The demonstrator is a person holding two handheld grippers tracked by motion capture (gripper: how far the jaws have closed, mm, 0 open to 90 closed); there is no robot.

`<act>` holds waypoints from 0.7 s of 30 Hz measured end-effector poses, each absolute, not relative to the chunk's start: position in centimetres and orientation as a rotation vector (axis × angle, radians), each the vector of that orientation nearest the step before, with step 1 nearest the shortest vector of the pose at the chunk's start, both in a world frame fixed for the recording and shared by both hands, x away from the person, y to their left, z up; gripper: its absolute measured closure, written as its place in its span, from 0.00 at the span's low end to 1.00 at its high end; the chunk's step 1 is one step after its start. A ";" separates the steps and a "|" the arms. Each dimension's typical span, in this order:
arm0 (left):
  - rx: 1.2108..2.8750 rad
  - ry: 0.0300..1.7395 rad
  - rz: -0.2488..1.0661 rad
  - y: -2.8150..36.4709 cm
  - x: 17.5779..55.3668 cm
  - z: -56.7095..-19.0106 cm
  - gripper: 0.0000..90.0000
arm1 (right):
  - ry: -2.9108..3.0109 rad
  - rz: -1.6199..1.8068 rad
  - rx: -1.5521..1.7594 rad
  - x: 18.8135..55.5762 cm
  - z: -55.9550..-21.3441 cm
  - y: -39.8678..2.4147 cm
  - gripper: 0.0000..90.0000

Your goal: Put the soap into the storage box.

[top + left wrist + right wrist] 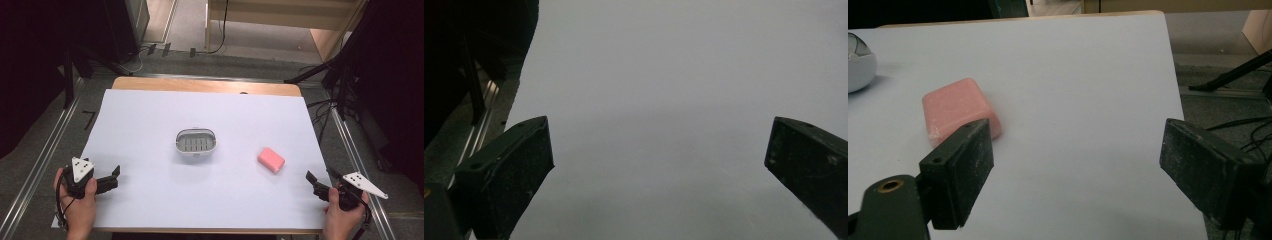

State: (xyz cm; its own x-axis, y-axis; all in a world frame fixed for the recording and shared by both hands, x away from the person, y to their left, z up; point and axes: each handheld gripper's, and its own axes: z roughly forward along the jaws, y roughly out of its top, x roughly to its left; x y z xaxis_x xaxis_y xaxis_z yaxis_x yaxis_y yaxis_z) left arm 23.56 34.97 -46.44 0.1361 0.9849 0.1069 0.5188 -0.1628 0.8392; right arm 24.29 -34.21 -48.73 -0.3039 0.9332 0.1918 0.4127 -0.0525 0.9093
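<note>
Soap (271,159) is seen lying right of the dish (196,141), untouched. Both the left gripper (116,175) and the right gripper (311,178) are held open and empty. Judged next: the soap must be approached and straddled by the right gripper.

A pink soap bar (271,160) lies on the white sheet (150,120); the slotted dish (196,144) looks whitish-grey.
</note>
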 end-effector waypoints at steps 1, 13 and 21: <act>1.769 1.452 0.918 35.0 23.6 -46.4 0.00 | 1.722 1.344 1.430 24.3 -48.7 -34.2 0.16; 1.772 1.449 0.928 34.9 23.5 -46.5 0.00 | 1.970 1.226 1.392 25.3 -47.4 -32.9 0.16; 1.778 1.444 0.930 34.8 23.5 -46.5 0.00 | 2.117 1.053 1.366 26.5 -46.8 -31.3 0.16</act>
